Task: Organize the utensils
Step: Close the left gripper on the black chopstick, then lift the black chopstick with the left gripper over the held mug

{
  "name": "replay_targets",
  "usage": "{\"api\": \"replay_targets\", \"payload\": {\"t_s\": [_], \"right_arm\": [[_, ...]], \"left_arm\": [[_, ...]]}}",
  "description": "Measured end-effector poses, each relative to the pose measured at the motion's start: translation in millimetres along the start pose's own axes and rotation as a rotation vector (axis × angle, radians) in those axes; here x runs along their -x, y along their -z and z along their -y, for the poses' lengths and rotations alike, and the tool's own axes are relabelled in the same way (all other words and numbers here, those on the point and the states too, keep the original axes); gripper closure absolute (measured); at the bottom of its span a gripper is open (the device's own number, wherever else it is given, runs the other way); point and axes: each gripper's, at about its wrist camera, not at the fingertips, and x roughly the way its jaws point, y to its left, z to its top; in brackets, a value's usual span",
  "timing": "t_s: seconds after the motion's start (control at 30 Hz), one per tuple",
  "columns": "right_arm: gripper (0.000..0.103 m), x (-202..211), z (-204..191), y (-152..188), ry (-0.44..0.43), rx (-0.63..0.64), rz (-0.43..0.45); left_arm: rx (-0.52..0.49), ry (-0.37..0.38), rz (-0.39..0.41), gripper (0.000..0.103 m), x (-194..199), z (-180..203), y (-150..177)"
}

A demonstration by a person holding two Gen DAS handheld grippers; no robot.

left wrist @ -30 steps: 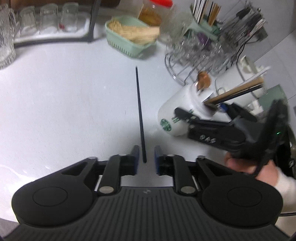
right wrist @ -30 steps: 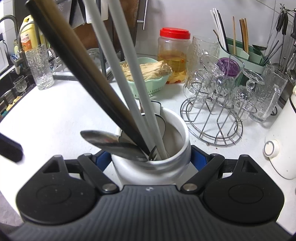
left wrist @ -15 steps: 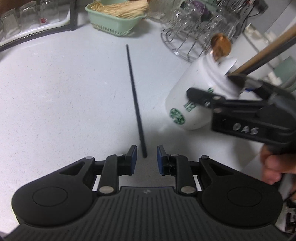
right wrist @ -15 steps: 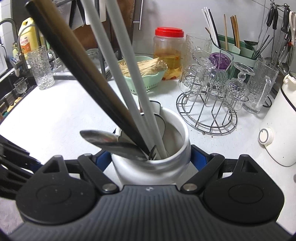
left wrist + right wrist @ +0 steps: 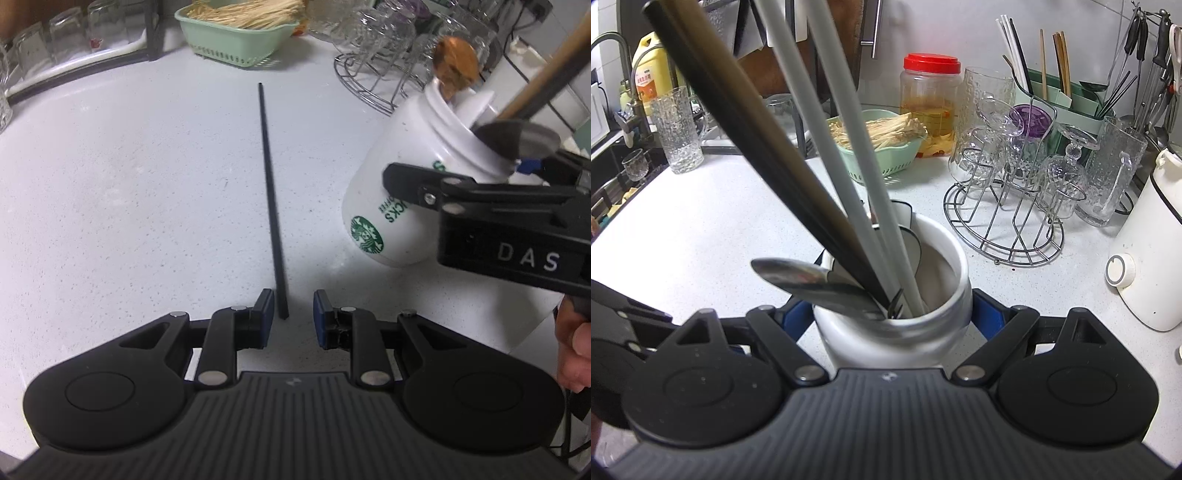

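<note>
Straddling the chopstick (image 5: 271, 199) tip unclamped, the left gripper (image 5: 293, 314) should center and pinch low while the right gripper (image 5: 892, 314) grips the cup (image 5: 894, 325).

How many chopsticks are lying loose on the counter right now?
1: a black chopstick lies flat on the white counter, its near end between the left tool's open fingers.

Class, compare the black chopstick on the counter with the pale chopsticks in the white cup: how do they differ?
The black chopstick lies flat and alone on the counter; the pale chopsticks stand slanted as a pair in the white cup. One is black, the others light grey. All are long and thin.
</note>
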Motion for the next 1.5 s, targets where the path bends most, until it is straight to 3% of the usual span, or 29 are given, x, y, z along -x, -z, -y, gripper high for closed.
{"api": "replay_targets", "payload": {"t_s": [0.03,0.1,0.13,0.57,1.07,1.23,1.37,1.43,1.47,1.5], "right_arm": [[0.013,0,0,0,0.000,0.000,0.001],[0.013,0,0,0,0.001,0.002,-0.001],[0.013,0,-1,0,0.000,0.003,-0.002],[0.012,6,-2,5,-0.030,0.033,0.008],[0.012,16,-16,17,-0.094,0.093,0.038],[0.013,17,-17,16,-0.096,0.099,0.038],[0.013,17,-18,17,-0.093,0.095,0.035],[0.013,17,-18,17,-0.092,0.095,0.034],[0.013,18,-18,17,-0.093,0.096,0.033],[0.013,18,-18,17,-0.093,0.096,0.032]], "left_arm": [[-0.016,-0.008,0.001,0.080,0,3,1],[-0.025,-0.024,-0.001,0.095,-1,6,1],[-0.025,-0.023,-0.001,0.096,-1,6,1],[0.042,-0.013,-0.037,0.097,28,-10,28],[0.182,0.031,-0.062,0.097,60,8,96],[0.204,0.008,-0.069,0.097,55,16,101],[0.238,0.007,-0.066,0.096,60,13,105],[0.245,0.010,-0.070,0.089,61,10,108],[0.250,0.018,-0.070,0.078,61,8,110],[0.253,0.021,-0.065,0.073,60,7,112]]}}
